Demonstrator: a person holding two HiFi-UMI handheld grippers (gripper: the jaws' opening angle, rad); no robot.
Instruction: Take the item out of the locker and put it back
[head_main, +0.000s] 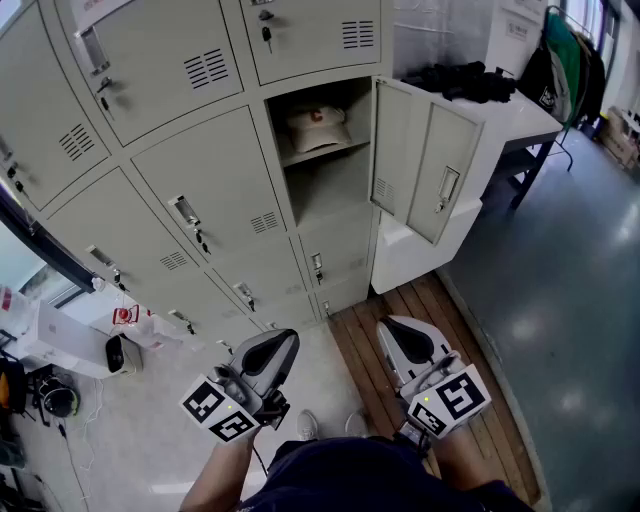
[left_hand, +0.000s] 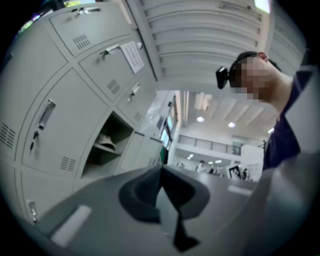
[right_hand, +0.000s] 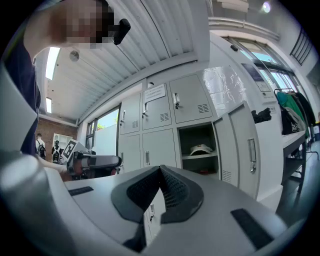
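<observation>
**Well back from the locker (head_main: 215, 190), cap (head_main: 318, 128) not yet taken**

Both tongs are clenched on nothing. The left tongs (head_main: 283, 342) and right tongs (head_main: 398, 330) sit low by the body, I judge as a ready stance before reaching. The door (head_main: 425, 165) stands wide, so the compartment is free to enter. The cap rests crown-up on the shelf (head_main: 345, 152). Its red emblem faces out, so I judge the brim points toward the opening, long axis front to back.

Grey left claw (head_main: 281, 340), right claw (head_main: 393, 327); navy top (head_main: 372, 476).
</observation>
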